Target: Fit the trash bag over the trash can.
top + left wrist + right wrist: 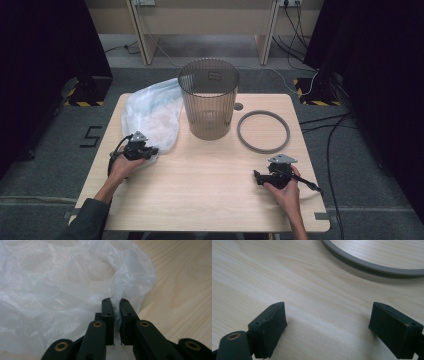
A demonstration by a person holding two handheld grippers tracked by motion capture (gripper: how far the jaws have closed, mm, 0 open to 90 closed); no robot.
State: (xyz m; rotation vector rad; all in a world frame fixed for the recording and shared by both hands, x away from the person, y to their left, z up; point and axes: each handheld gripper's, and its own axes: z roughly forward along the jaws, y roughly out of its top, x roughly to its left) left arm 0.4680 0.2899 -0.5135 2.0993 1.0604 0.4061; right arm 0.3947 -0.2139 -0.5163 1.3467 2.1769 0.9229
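Translucent film: thin white plastic bag (152,112), crumpled on the tabletop (210,195) left of the ribbed grey bin (208,97), far end hanging past the tabletop edge.
Left tool (116,302): jaws pressed nearly together, pinching a fold at the bag's near rim.
Right tool (328,322): jaws spread wide, nothing between them, resting low over bare wood just short of the grey ring (372,265).
Weight: probably next to nothing; likely to drift and billow with any quick move.
Stiffness: none, limp, collapses on itself, mouth hard to keep open with one grip.
Surface: slick, prone to sliding out of a shallow pinch; stretches or tears if yanked.
Best hold: on the rim, bunched layers deep between the pads, with a second pinch across the opening for spreading.
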